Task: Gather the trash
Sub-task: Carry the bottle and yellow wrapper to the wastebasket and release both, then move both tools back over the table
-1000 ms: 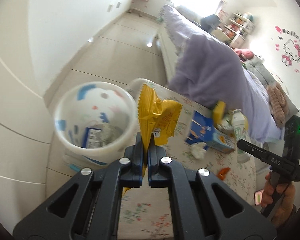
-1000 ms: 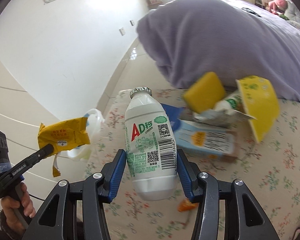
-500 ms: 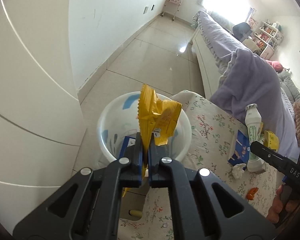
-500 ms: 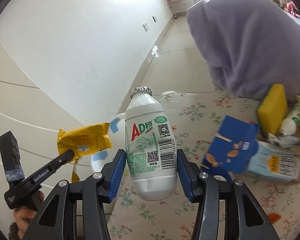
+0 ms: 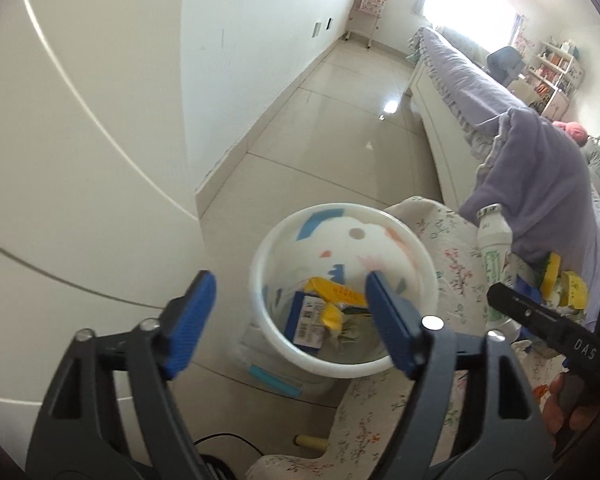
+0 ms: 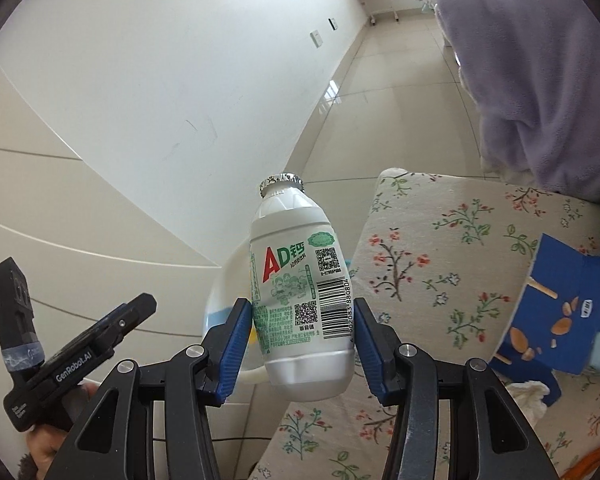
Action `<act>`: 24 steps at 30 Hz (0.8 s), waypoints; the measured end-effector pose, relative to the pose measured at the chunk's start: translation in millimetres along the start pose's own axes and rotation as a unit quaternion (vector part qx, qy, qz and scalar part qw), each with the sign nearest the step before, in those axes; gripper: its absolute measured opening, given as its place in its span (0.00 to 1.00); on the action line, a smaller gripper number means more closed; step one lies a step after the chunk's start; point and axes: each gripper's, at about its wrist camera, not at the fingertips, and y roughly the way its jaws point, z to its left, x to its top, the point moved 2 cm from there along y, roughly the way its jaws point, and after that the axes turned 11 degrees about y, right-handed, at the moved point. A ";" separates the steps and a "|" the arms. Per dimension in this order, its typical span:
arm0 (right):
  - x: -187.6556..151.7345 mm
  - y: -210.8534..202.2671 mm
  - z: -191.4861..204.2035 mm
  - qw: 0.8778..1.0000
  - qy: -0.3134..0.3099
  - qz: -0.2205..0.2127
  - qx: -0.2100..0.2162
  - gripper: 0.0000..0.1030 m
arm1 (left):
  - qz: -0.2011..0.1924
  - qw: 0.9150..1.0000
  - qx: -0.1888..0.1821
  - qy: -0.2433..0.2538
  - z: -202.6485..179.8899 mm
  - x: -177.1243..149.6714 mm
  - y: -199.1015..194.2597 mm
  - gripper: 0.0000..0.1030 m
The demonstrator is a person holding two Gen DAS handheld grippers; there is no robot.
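My left gripper [image 5: 290,320] hangs over the white trash bin [image 5: 416,252], its jaws opening with nothing between them. The yellow wrapper [image 5: 332,294] lies inside the bin among other packets. My right gripper [image 6: 300,340] is shut on a white AD drink bottle [image 6: 300,292], held upright above the edge of the floral-covered table [image 6: 440,248]. The bin [image 6: 224,292] shows partly behind the bottle in the right wrist view. The bottle [image 5: 496,248] and right gripper also appear at the right edge of the left wrist view.
On the floral table lie a blue snack box [image 6: 556,312], a crumpled tissue [image 6: 532,396] and yellow packaging [image 5: 572,288]. A purple blanket [image 6: 540,72] hangs over the bed beyond. White wardrobe doors [image 5: 60,160] stand to the left, with tiled floor [image 5: 340,128] between.
The left gripper came over the bin and spread its jaws; the yellow wrapper dropped into the bin. The right gripper carried the bottle leftward toward the table's edge and the bin.
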 end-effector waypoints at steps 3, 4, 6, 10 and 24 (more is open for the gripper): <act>2.7 6.3 5.3 1.000 -0.004 -0.001 0.005 0.50 | 0.008 1.000 0.017 0.001 6.6 -2.7 -1.5 0.82; 2.9 8.9 7.5 1.000 -0.007 -0.001 0.007 0.50 | 0.009 1.000 0.023 0.001 8.6 -3.3 -2.8 0.84; 3.6 14.6 10.8 1.000 -0.013 0.000 0.012 0.50 | 0.010 0.999 0.042 0.002 12.5 -5.4 -5.9 0.89; 6.0 26.5 15.8 0.999 -0.028 -0.001 0.019 0.50 | 0.006 0.998 0.060 0.005 18.8 -7.5 -12.5 0.93; 9.7 -0.9 10.8 0.997 -0.057 -0.053 0.012 0.74 | -0.008 0.998 0.056 0.011 15.1 -10.4 -26.7 0.98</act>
